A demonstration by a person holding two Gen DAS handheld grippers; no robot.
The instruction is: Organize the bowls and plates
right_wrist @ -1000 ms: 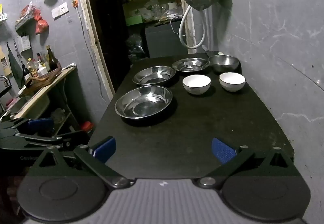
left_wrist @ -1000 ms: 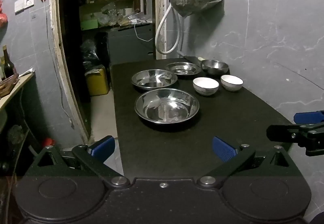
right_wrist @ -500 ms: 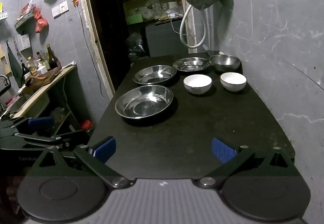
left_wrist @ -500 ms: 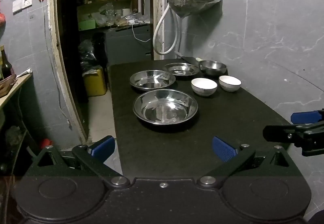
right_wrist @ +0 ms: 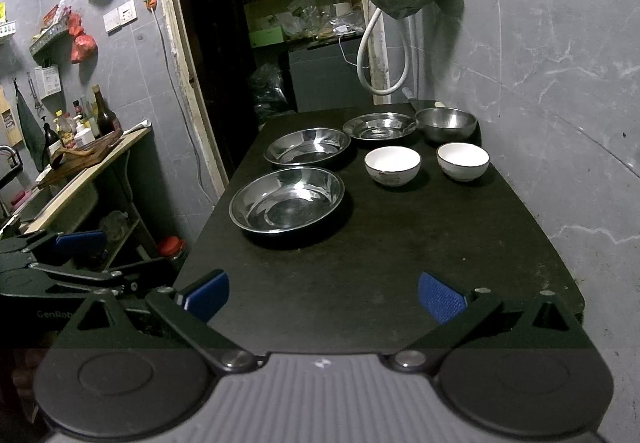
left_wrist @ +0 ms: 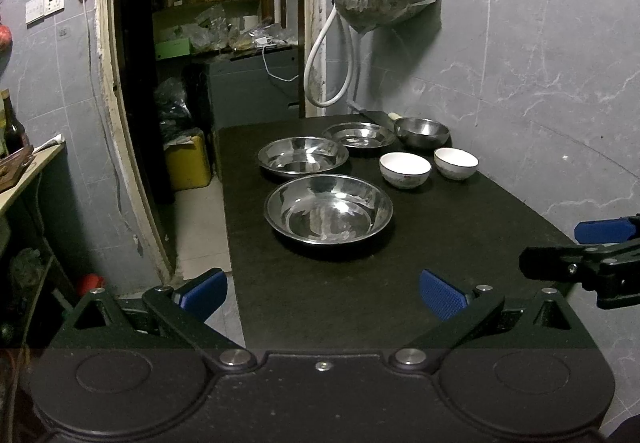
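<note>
Little has moved: your left gripper (left_wrist: 322, 293) shifted slightly. Both grippers' fingers stay spread, empty. The 3 steel plates (left_wrist: 329, 209) are slick; a shallow rim pinch could slip.

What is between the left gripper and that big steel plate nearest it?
Nothing visible. Only bare black table lies between the open left gripper and the nearest plate. The other plates and bowls sit beyond it, and the right gripper is off to the side.
</note>
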